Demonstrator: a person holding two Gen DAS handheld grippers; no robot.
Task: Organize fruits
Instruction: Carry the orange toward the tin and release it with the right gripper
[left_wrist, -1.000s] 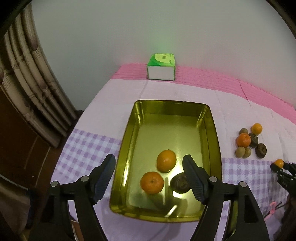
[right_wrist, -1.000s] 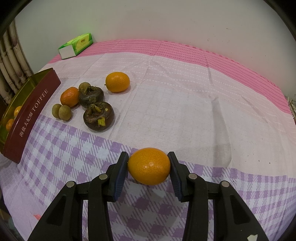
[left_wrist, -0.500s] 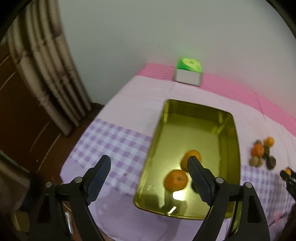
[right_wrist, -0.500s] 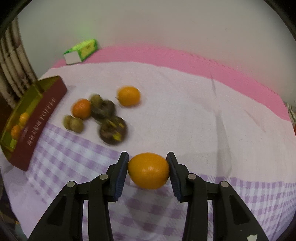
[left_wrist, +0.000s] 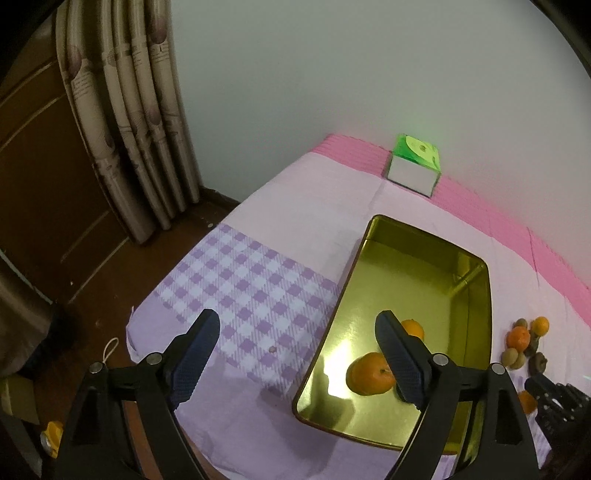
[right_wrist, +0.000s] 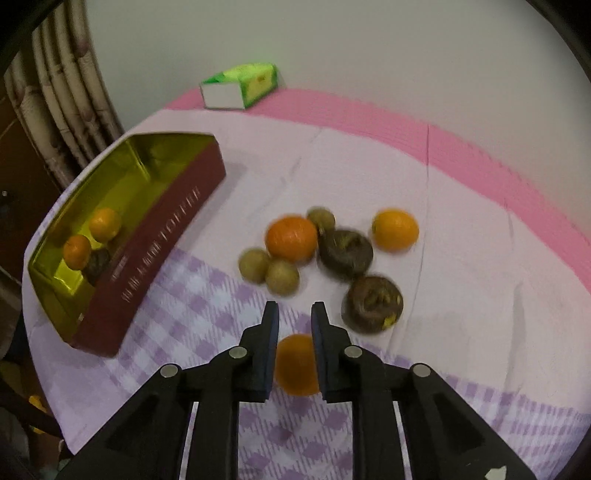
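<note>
- Left wrist view: the left tongs (left_wrist: 295, 332) are seen spread wide, having just been opening, with nothing between the jaws. They are held over the checked cloth (left_wrist: 251, 288) at the tin's (left_wrist: 369, 236) left wall.
- The right tongs (right_wrist: 293, 314) are seen pressed nearly together, having just been closing. An orange (right_wrist: 295, 363) is glimpsed in the gap behind the tips; whether it is pinched cannot be told.
- Counted in the tin: two oranges (right_wrist: 105, 223) (right_wrist: 77, 251) and one dark fruit (right_wrist: 96, 263).
- Counted loose on the cloth: two oranges (right_wrist: 291, 238) (right_wrist: 395, 229), three small greenish fruits (right_wrist: 255, 265) (right_wrist: 282, 277) (right_wrist: 321, 218) and two dark fruits (right_wrist: 345, 253) (right_wrist: 373, 304), clustered right of the tin.
- One green box (right_wrist: 240, 86) is set at the wall.
- The tin's near corner is placed close to the table's front edge. Bare cloth is left to its left and right of the fruit.
</note>
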